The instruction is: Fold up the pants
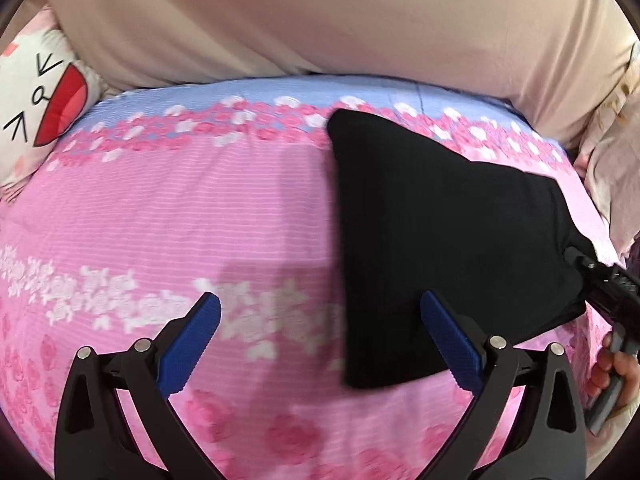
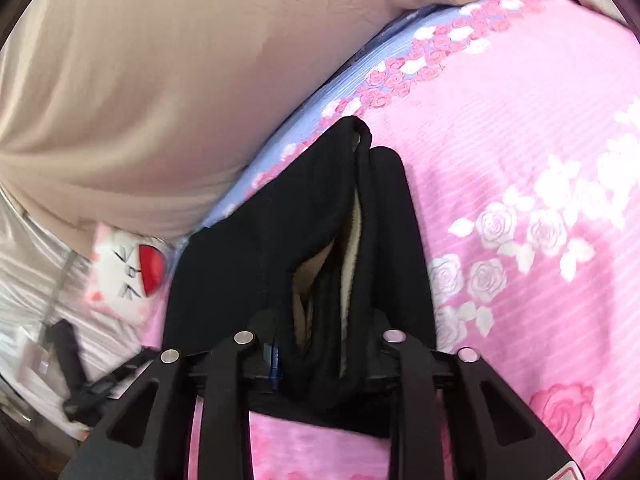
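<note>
Through the left wrist view, we are holding our left gripper (image 1: 320,312) with its jaws spread wide and nothing between them, hovering over the pink rose-print bedsheet (image 1: 160,220). The black pants (image 1: 440,216) are lying ahead of and to the right of this gripper as a folded dark slab, smooth on top, with the right blue pad (image 1: 452,340) overlapping their near edge; we cannot tell if it is touching. At the pants' far-right corner our right gripper (image 1: 576,258) is pinching the cloth, a hand (image 1: 612,372) gripping its handle. A beige pillow (image 1: 320,20) is lying beyond, a cartoon-face cushion (image 1: 40,92) far left.

Through the right wrist view, we are clamping our right gripper (image 2: 320,344) on the bunched pants (image 2: 304,208), which are stretching straight ahead from the jaws in thick stacked layers, a pale fleecy lining (image 2: 352,232) peeking between the folds. The bedsheet (image 2: 520,140) is spreading to the right, the pillow (image 2: 160,80) lying ahead-left.
</note>
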Action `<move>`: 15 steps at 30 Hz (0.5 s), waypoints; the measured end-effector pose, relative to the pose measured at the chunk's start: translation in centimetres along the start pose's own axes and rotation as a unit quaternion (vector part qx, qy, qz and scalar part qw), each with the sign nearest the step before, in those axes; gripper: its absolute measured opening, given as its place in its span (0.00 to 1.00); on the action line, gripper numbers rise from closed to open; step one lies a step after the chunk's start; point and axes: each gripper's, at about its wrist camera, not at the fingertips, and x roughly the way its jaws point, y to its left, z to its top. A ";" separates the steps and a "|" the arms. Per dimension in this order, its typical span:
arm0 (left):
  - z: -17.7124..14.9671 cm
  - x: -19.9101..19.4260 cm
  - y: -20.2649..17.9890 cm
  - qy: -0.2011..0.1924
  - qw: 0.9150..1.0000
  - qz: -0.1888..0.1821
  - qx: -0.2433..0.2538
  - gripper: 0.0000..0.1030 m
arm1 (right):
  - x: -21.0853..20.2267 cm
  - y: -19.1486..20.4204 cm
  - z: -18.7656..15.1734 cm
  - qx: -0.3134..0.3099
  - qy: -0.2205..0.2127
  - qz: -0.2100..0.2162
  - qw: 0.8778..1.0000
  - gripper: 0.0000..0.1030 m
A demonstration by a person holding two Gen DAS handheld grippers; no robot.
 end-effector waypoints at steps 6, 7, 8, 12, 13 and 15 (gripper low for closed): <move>0.6 2.1 0.8 0.030 0.998 -0.031 -0.056 0.96 | -2.1 1.1 0.2 -0.080 -0.028 -0.105 0.991 0.70; 0.5 2.8 1.1 0.037 0.996 -0.043 -0.070 0.96 | -1.5 0.6 0.2 -0.073 -0.013 -0.102 0.992 0.70; 0.5 3.4 1.2 0.041 0.994 -0.055 -0.082 0.96 | -0.9 0.2 0.1 -0.060 -0.001 -0.093 0.994 0.70; 0.4 5.8 1.8 0.060 0.982 -0.128 -0.128 0.96 | 0.3 -1.7 -0.3 -0.023 0.008 -0.045 0.999 0.73; 0.5 5.7 1.7 0.044 0.983 -0.133 -0.123 0.96 | 0.6 -1.6 -0.3 -0.027 0.004 -0.045 0.999 0.66; 0.8 5.9 1.0 0.042 0.985 -0.134 -0.096 0.87 | 1.1 -1.4 -0.4 -0.013 0.007 -0.018 1.000 0.47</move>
